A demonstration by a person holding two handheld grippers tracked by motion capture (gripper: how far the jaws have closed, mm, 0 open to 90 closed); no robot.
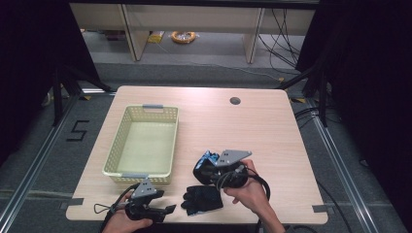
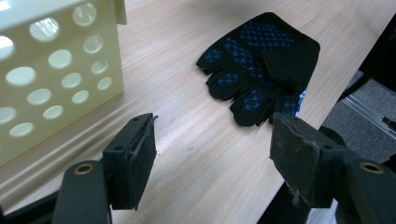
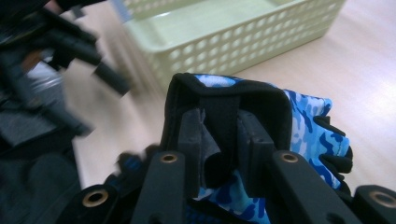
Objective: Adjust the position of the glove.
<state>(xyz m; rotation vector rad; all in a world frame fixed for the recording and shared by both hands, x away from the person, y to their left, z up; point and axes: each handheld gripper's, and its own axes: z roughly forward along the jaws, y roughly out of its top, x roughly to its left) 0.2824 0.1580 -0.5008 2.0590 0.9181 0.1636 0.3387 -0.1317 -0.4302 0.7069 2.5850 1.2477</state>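
Observation:
A black fingerless glove with blue grip dots (image 1: 203, 199) (image 2: 261, 65) lies flat on the table near its front edge. My right gripper (image 1: 206, 169) (image 3: 222, 123) is shut on the black cuff of a second glove (image 1: 209, 158), blue camouflage with black trim (image 3: 310, 126), and holds it off the table just above and behind the first glove. My left gripper (image 1: 167, 209) (image 2: 212, 140) stands open at the front left corner with nothing between its jaws. It points at the lying glove from a short distance.
A pale yellow perforated basket (image 1: 116, 155) (image 2: 56, 70) (image 3: 243, 32) stands on the left half of the wooden table (image 1: 252, 131), with nothing in it. A cable hole (image 1: 235, 101) sits at the far right. The table's front edge runs close to both hands.

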